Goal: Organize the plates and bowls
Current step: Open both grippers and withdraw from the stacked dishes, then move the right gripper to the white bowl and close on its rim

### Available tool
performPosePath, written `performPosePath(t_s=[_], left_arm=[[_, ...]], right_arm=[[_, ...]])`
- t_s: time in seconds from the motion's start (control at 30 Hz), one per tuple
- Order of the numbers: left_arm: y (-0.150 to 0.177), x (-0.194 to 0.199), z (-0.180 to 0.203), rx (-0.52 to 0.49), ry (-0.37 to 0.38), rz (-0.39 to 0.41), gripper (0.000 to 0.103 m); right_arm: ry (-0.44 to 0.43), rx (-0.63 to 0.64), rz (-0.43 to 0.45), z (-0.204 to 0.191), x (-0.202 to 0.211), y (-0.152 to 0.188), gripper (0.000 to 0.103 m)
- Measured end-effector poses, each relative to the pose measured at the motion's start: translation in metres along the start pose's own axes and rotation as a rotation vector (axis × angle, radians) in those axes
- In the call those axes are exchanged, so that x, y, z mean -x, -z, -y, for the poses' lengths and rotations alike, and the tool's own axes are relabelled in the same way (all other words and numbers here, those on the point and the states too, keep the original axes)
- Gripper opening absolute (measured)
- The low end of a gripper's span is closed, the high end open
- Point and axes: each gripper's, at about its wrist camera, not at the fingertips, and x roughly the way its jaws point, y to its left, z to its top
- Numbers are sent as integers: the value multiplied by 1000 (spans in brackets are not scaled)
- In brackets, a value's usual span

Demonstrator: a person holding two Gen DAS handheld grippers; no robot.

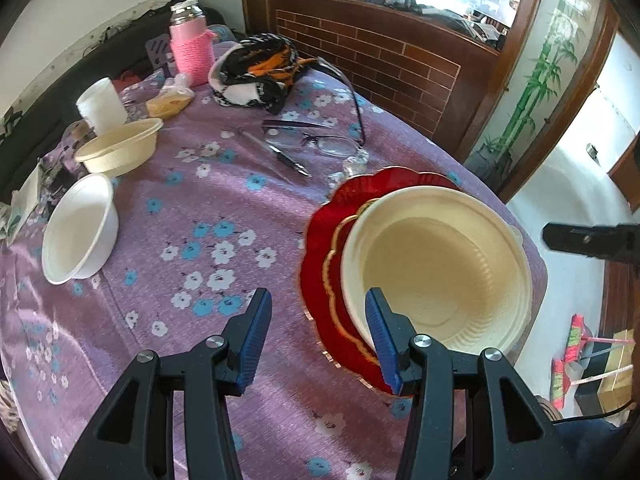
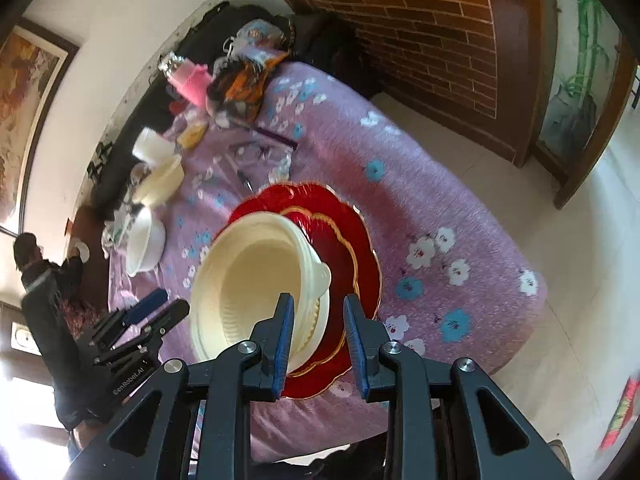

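On the red scalloped plate, my spread right gripper straddles the cream plastic bowl's rim; squeezing unevenly could tip it.

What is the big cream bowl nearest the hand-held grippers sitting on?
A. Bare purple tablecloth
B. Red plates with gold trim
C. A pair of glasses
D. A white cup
B: the cream bowl rests on stacked red plates with gold-trimmed rims, while the glasses and white cup lie apart on the tablecloth.
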Motion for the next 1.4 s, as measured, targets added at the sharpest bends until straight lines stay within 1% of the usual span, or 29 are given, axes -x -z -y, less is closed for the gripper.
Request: performPosePath(t_s=[0.13,0.23,0.47,0.8,1.07,1.17,1.3,1.4], left_arm=[[6,5,-13,28,-15,3,48],[14,8,-26,51,-30,-1,48],[36,19,-61,135,-67,-3,49],[73,34,-116,268,-124,-4,52],[109,46,-161,370,-174,-17,53],[126,54,-179,404,-198,-24,53],[149,62,-202,451,-230,-36,53],[165,69,-219,489,-253,-40,53]], right_arm=[[-26,25,21,-16,11,-5,28],[-51,58,14,-32,8,-6,28],[-90,137,-53,-77,-16,1,28],[-110,266,-133,-144,-55,7,29],[-114,348,-199,-207,-102,8,32],[-112,364,-216,-237,-129,3,34],[-109,352,-226,-267,-164,-9,35],[-115,303,-235,-285,-194,-21,35]])
